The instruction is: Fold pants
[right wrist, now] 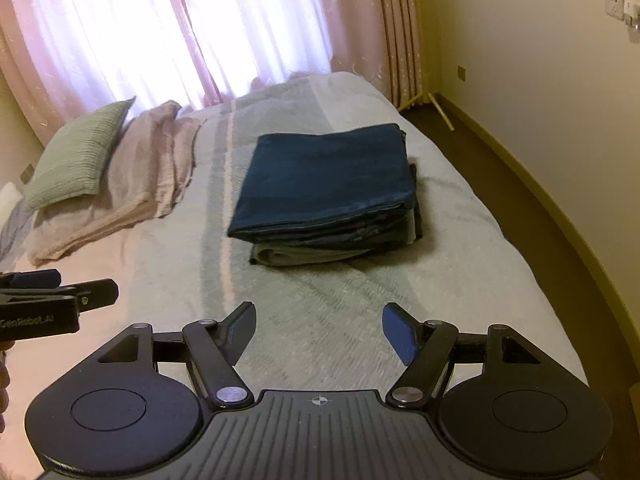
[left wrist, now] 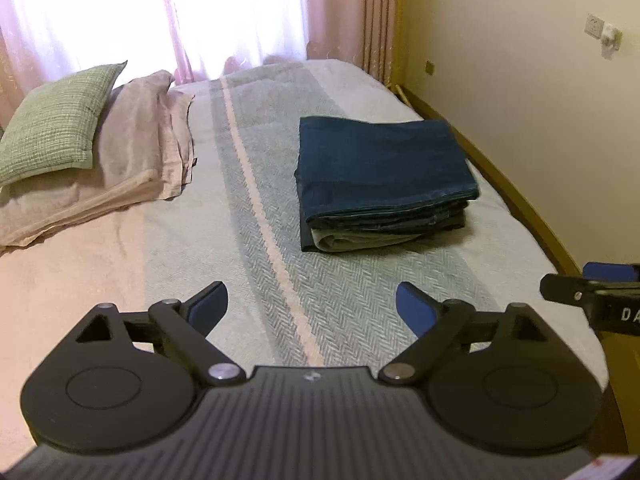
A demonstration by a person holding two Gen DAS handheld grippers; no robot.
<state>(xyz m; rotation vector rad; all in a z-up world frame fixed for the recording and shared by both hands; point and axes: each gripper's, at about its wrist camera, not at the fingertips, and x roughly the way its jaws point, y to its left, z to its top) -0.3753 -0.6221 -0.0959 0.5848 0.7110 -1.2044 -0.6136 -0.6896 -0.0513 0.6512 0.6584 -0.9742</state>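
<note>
Pants point(left wrist: 384, 168) lie folded at 12 o'clock: heavy, soft denim, several layers. Grip thick near edge. Left gripper point(left wrist: 311, 307) and right gripper point(right wrist: 319, 330) both spread, empty.

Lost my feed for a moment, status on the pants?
Left gripper open, empty. Right gripper open, empty. Pants folded, stacked on bed, clear of both. Nothing in the way.
</note>
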